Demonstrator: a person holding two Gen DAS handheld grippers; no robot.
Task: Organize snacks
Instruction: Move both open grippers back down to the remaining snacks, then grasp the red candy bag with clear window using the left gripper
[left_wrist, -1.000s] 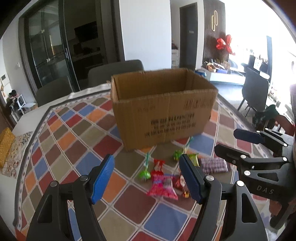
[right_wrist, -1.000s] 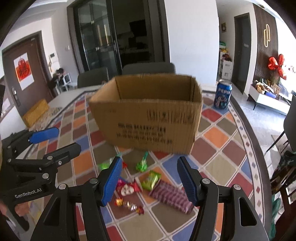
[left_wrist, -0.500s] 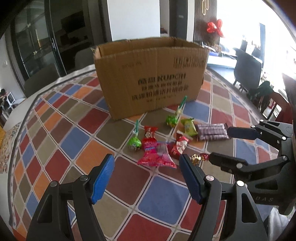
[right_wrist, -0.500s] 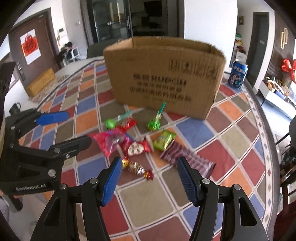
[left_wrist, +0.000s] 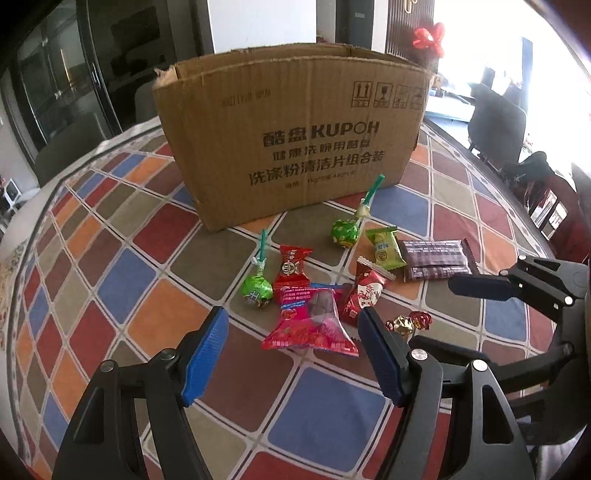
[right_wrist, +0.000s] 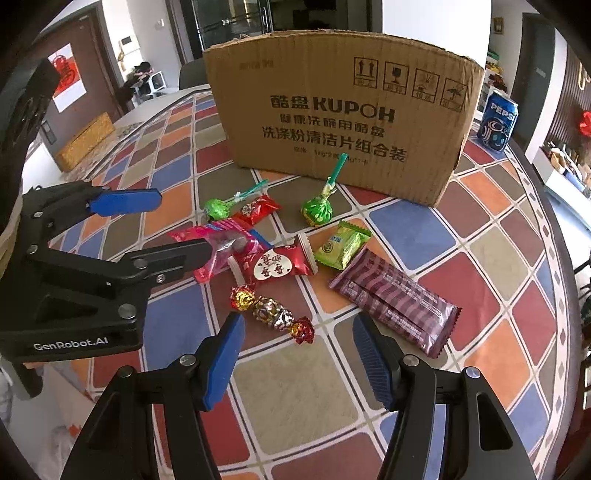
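Note:
An open cardboard box (left_wrist: 291, 147) (right_wrist: 343, 118) stands on the chequered tablecloth, with several wrapped snacks scattered in front of it. My left gripper (left_wrist: 291, 354) is open just above the near edge of a pink packet (left_wrist: 310, 325) (right_wrist: 221, 247). My right gripper (right_wrist: 299, 362) is open too, with a foil-wrapped candy (right_wrist: 273, 314) (left_wrist: 408, 323) just beyond its tips. Around them lie two green lollipops (left_wrist: 256, 288) (right_wrist: 317, 210), a red heart candy (right_wrist: 277, 264), a green sachet (right_wrist: 341, 245) and a purple bar (right_wrist: 395, 299) (left_wrist: 434, 258). Nothing is held.
A blue soda can (right_wrist: 496, 122) stands behind the box's right corner. The round table's edge (right_wrist: 565, 236) curves close on the right, with dark chairs (left_wrist: 495, 118) beyond it. A yellow box (right_wrist: 85, 144) lies at the far left.
Both grippers have sunk toward the table and tilted further down, so the snacks now lie right at their tips. Neither has touched or taken anything.

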